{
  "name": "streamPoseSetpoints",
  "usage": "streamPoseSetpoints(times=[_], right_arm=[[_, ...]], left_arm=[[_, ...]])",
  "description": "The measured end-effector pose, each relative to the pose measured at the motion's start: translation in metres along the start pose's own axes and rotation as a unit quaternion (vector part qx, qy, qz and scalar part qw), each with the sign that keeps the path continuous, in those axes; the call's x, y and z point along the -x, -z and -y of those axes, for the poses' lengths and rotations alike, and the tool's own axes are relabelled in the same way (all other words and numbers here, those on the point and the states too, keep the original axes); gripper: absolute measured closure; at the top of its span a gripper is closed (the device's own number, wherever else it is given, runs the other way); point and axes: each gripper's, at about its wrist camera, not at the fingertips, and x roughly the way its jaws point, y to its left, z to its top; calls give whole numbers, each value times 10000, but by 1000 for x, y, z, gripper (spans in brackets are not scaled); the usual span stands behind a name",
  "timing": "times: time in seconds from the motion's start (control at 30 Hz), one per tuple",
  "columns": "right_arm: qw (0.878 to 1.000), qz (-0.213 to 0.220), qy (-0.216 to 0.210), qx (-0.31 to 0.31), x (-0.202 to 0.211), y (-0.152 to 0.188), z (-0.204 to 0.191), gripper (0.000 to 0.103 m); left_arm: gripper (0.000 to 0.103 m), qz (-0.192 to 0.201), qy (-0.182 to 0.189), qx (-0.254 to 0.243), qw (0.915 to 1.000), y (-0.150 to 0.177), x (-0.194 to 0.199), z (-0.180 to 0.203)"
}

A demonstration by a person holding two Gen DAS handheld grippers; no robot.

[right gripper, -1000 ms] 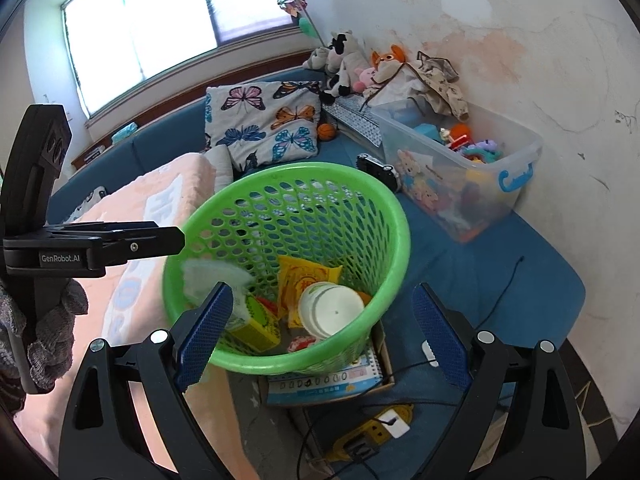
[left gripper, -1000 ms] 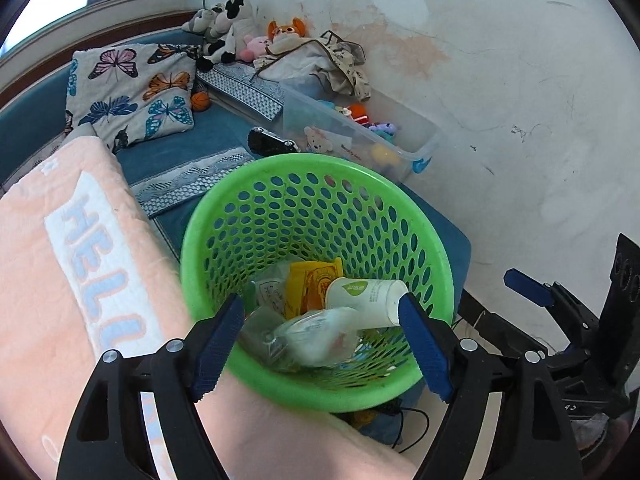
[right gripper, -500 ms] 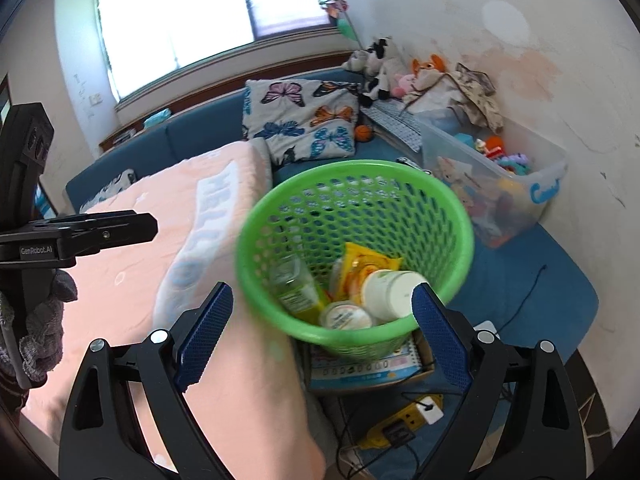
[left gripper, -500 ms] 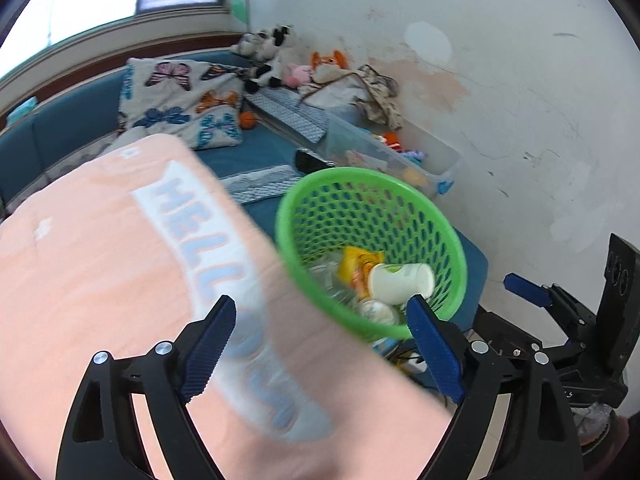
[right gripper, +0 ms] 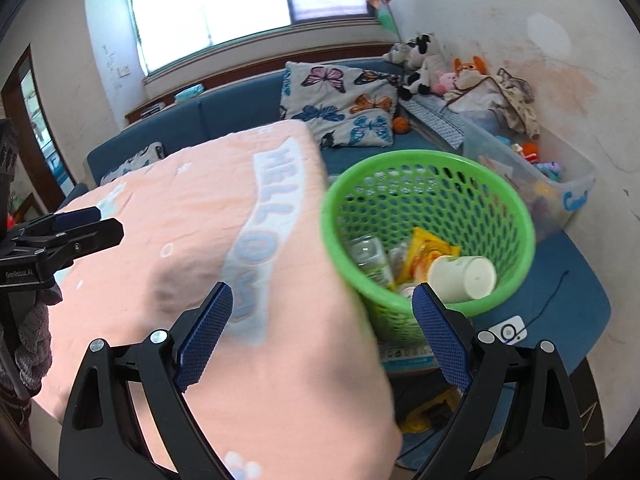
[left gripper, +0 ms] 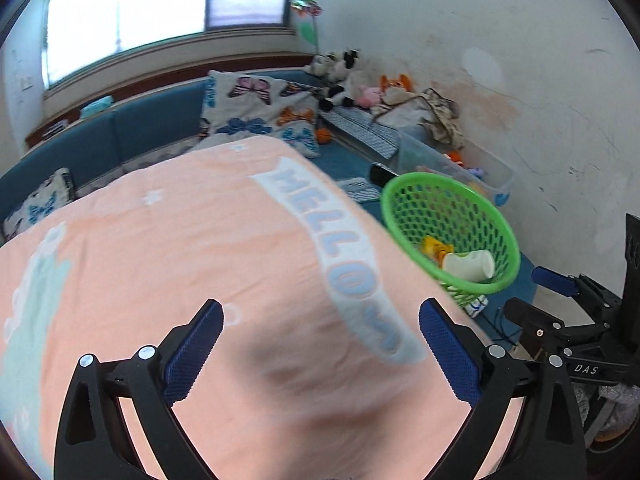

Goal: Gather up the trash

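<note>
My left gripper [left gripper: 320,354], my right gripper [right gripper: 322,334]: both spread, empty, over peach blanket [left gripper: 168,248]. Green basket [right gripper: 516,216]: plastic bottle [right gripper: 370,260] visible from right view only; paper cup [left gripper: 470,265] in both.

Both grippers are pulled back from green basket [right gripper: 428,216]; left gripper [left gripper: 320,354] now over peach blanket [left gripper: 180,260], basket off right.

Blanket [left gripper: 208,248]: in the foreground, left of the basket.
Basket [right gripper: 516,208]: just beside the blanket's right edge, in front of the bin.
Cup [right gripper: 464,278]: lying on its side in the basket, right of the wrapper [right gripper: 426,250].
Bottle [right gripper: 370,260]: in the basket, left of the wrapper.
Bin [right gripper: 576,184]: against the wall, right of and behind the basket.
Pillow [right gripper: 340,106]: on the sofa [right gripper: 224,120], behind the blanket.
Stuffed toys [right gripper: 424,60]: right of the pillow, in the corner.
</note>
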Motion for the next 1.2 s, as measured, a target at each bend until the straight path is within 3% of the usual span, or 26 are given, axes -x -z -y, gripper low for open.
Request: streamPoseSetpoints(times=[0.33, 0.6, 1.2], right_arm=[[9989, 197, 88, 405, 12, 1, -52, 10], [9989, 224, -166, 386, 19, 6, -73, 7], [9987, 238, -130, 423, 24, 9, -85, 5]], left_arm=[[7, 102, -482, 719, 9962, 35, 38, -46], [7, 203, -850, 1210, 9888, 63, 63, -73], [7, 499, -1237, 1362, 9817, 80, 87, -77]])
